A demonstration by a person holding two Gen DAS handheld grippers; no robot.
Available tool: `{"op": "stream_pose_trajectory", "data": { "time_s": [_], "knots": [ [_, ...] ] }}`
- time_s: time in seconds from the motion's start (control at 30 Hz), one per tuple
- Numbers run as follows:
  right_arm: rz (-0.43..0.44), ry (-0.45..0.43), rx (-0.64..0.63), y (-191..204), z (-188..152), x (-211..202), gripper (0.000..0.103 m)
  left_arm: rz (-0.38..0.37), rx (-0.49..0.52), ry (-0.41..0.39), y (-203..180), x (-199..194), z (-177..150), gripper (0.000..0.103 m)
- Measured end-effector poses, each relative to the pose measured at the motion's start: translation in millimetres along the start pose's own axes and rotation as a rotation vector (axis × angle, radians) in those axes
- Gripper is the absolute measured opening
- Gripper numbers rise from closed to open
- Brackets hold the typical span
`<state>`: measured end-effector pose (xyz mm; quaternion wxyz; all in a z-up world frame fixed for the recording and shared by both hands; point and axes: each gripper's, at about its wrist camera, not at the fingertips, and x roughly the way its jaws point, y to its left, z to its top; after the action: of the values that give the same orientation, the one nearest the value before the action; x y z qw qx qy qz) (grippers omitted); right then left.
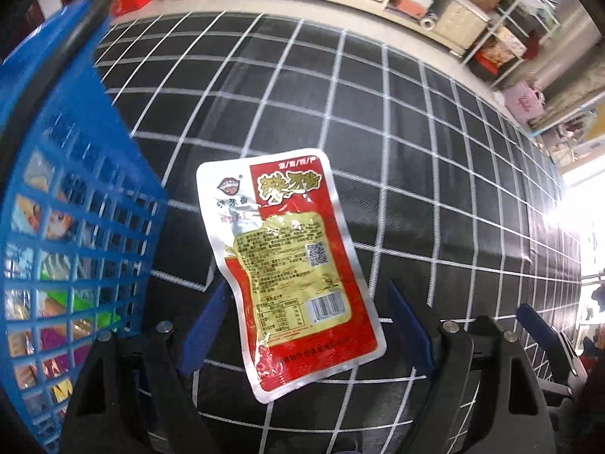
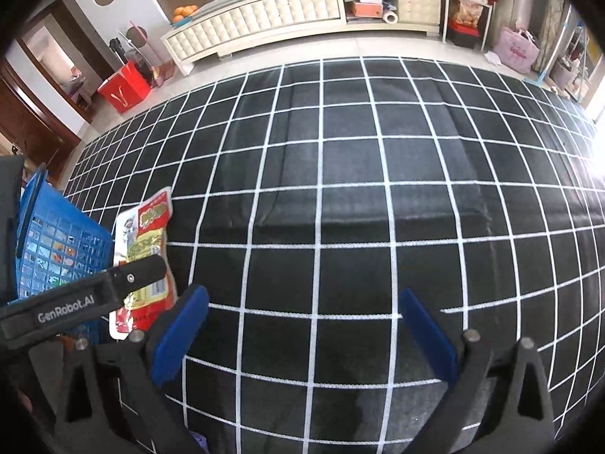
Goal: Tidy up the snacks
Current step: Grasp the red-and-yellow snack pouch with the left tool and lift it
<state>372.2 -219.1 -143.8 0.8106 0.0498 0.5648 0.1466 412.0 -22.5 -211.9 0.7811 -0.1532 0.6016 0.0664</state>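
Snack packet [image 1: 287, 265]: a red and silver foil pouch lying flat on the grid-patterned cloth [image 1: 416, 151], printed back facing up. It sits at 6 o'clock in the left wrist view, its long axis running roughly from 11 to 5 o'clock.

Left gripper [image 1: 306, 321]: fingers spread wide apart, one on each side of the packet's lower half, nothing clamped. Whether the blue pads [image 1: 206, 325] touch the foil cannot be told. The straddling pose suits a pinch across the pouch's narrow width.

Blue basket [image 1: 68, 227]: a lattice-walled crate at 9 o'clock, just beside the packet. Assorted wrappers show through its mesh, so it is judged to be the collection point.

Right gripper [image 2: 302, 333]: fingers apart, empty, hovering over bare cloth at 6 o'clock in its own view. The packet and basket lie at its 9 o'clock, so it is judged to be holding clear of the left tool's working zone.

Task status: judged near completion; no other loose snack shows on the cloth.

Risk: thin, flat foil offers little edge and may slide under closing pads.
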Motion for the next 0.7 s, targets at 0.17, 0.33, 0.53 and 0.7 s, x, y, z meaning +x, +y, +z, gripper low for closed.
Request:
{"op": "stream_pose_trajectory", "data": {
  "time_s": [0.17, 0.33, 0.53, 0.7],
  "knots": [
    [0.003, -0.001, -0.013, 4, 3, 1, 0.102, -0.001, -0.022, 0.019, -1, 11, 14, 0.082],
    [0.0, 0.0, -0.013, 6, 6, 3, 0.102, 0.038, 0.025, 0.036, 0, 26, 16, 0.082],
    [-0.003, 0.009, -0.011, 4, 3, 6, 0.103, 0.086, 0.067, -0.017, -8, 25, 10, 0.057],
    [-0.002, 0.023, 0.003, 2, -3, 5, 0.103, 0.122, 0.126, -0.052, -16, 10, 0, 0.025]
  ]
}}
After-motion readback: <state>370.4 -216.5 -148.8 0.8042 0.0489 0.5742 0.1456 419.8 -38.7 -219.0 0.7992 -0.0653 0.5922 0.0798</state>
